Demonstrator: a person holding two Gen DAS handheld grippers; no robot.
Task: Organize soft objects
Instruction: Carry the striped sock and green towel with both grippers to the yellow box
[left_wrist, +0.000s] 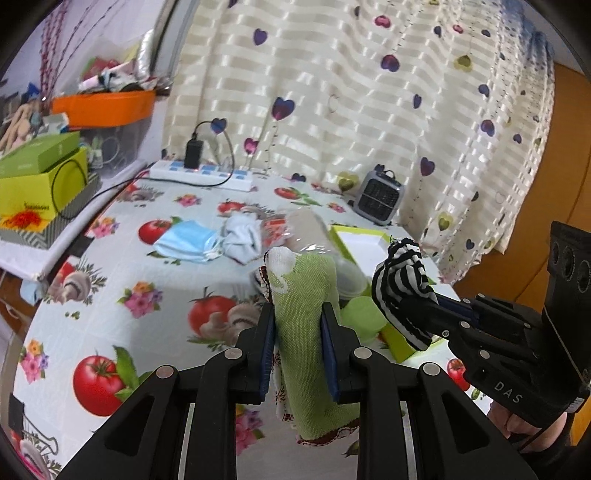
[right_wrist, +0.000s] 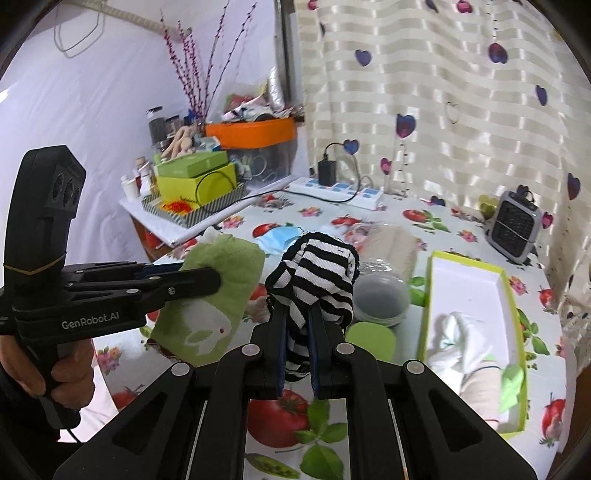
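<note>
The green cloth (left_wrist: 303, 332) hides part of the clear plastic container (left_wrist: 325, 243) (itself blurred) in the left wrist view, and the striped cloth (right_wrist: 314, 284) covers the right gripper's fingertips (right_wrist: 317, 325).

My left gripper (left_wrist: 298, 325) is clamped on the green cloth (left_wrist: 303, 317), held raised. My right gripper (right_wrist: 297, 332) is pinched tight on the striped sock (right_wrist: 317, 273), just beside it. A bare hand (right_wrist: 55, 369) grips the left handle.
</note>
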